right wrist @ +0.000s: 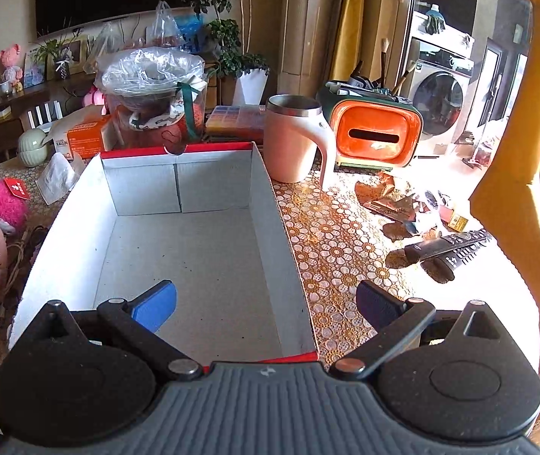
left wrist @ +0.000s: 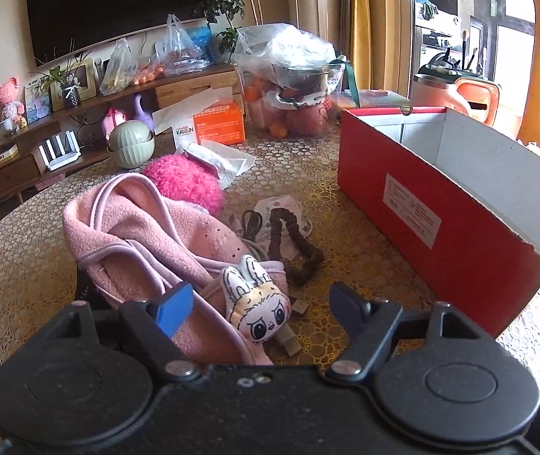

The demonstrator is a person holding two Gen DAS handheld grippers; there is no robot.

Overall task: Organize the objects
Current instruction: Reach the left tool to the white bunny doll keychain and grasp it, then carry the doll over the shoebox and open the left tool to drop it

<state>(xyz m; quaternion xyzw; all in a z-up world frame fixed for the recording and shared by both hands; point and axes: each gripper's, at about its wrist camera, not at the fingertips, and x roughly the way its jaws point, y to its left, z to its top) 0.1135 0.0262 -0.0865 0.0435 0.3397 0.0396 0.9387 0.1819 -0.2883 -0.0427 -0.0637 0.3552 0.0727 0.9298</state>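
While its jaws stand apart with nothing pressed between them, the left gripper (left wrist: 260,309) hangs over a small white-and-pink stuffed bunny-face toy (left wrist: 256,305), which lies between its fingers on a crumpled pink fleece garment (left wrist: 148,235). Beyond its tips lies a dark brown scrunchie loop (left wrist: 296,246); to its right stands the open red cardboard box with a white inside (left wrist: 455,204). The right gripper (right wrist: 266,301), jaws also apart and empty, straddles that box's right wall above the patterned worktop (right wrist: 345,250).
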